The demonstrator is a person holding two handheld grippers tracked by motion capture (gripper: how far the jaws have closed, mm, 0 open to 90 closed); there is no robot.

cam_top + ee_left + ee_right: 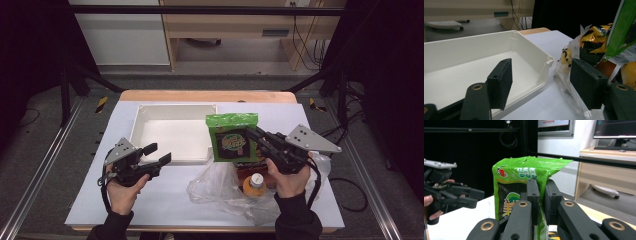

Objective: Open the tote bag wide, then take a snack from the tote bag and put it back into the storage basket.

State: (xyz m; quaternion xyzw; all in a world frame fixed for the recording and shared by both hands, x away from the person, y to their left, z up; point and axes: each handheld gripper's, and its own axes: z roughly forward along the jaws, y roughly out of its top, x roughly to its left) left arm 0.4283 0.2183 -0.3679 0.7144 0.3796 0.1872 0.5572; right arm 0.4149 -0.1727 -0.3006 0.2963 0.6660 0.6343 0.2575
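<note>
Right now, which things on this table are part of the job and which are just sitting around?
In the job:
right gripper, shut on the green snack packet
white tray
clear plastic bag

Lying about:
orange bottle in the bag
left gripper, open, holding nothing

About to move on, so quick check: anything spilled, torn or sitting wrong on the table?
Nothing spilled or torn. The green snack packet hangs upright, pinched in the right gripper. The white tray sits square; the plastic bag is merely crumpled.
</note>
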